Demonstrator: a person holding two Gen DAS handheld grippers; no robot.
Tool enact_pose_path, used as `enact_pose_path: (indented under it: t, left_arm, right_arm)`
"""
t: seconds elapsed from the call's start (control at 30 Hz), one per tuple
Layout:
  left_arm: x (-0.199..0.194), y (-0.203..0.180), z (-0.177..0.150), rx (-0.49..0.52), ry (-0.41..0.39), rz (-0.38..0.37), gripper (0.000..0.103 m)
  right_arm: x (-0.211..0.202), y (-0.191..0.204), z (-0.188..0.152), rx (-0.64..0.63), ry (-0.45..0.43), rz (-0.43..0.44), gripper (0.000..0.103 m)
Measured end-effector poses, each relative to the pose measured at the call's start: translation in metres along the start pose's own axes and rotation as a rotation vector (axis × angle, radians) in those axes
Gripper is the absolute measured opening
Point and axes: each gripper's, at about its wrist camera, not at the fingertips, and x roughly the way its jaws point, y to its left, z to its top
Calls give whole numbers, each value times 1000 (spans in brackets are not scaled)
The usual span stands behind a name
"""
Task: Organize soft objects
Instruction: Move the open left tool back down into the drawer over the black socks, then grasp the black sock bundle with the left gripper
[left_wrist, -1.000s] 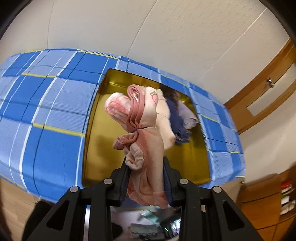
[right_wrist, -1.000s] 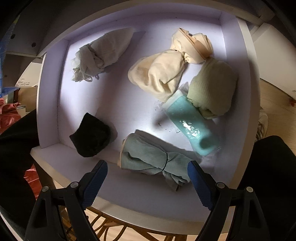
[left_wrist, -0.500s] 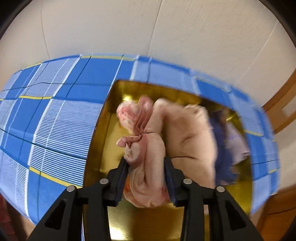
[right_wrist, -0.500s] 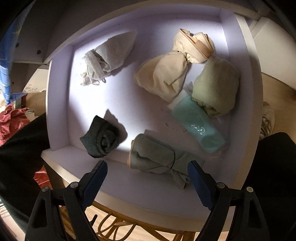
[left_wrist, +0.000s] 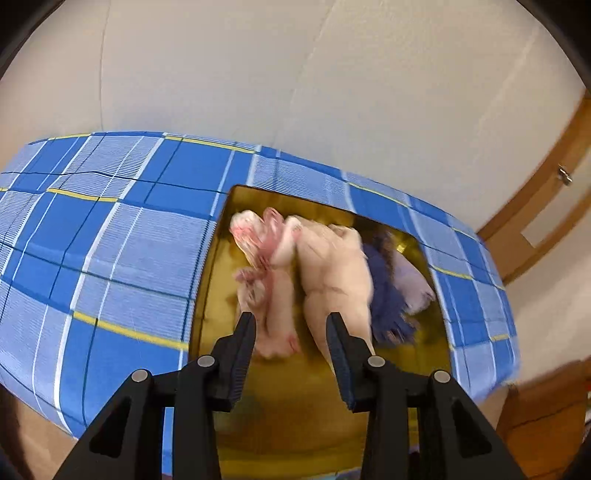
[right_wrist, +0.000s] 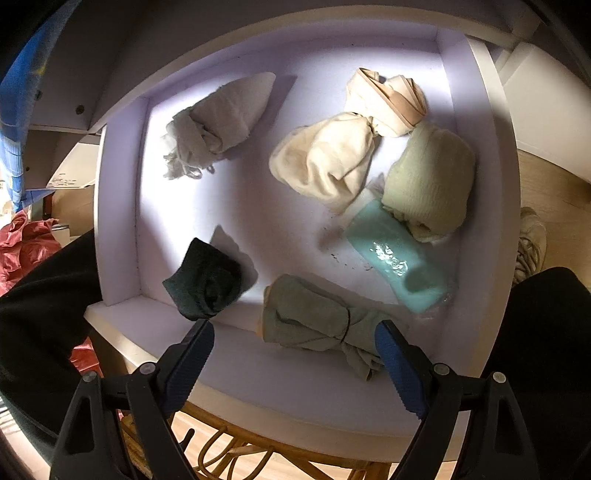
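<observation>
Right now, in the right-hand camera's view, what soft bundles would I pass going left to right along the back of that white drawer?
Grey-white knotted cloth bundle → cream knotted fabric bundle → pale green ribbed rolled sock.

You have no text to read in either view. The white sheet on the shelf at the left edge of the right wrist view carries a line of dark print, but it is too small and blurred for you to make out.
</observation>
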Motion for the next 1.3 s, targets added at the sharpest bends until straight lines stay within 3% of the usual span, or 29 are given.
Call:
enact_pose_path:
  t: [0.4, 0.57, 0.73, 0.83, 0.93, 1.0, 1.3]
  left_arm:
    - [-42, -21, -82, 114, 18, -140, 39]
    - [-44, -32, -118, 196, 76, -172, 39]
    - [-12, -34, -169, 274, 229, -155, 39]
    - [20, -21, -202, 240, 357, -135, 39]
    - [54, -4, -233, 208, 470, -70, 51]
    - [74, 10, -253, 189, 531, -36, 65]
    - [135, 40, -310, 199, 764, 66, 66]
  right_arm:
    - [6, -12, -2, 16, 9, -51, 90]
    - [10, -11, -3, 11, 21, -66, 90]
    - [13, -11, -3, 13, 21, -80, 90]
    - [13, -13, -4, 18, 20, -87, 91]
    - [13, -14, -4, 19, 21, -91, 91]
    - [13, -14, -4, 20, 21, -92, 91]
    - [13, -15, -4, 29, 17, -108, 92]
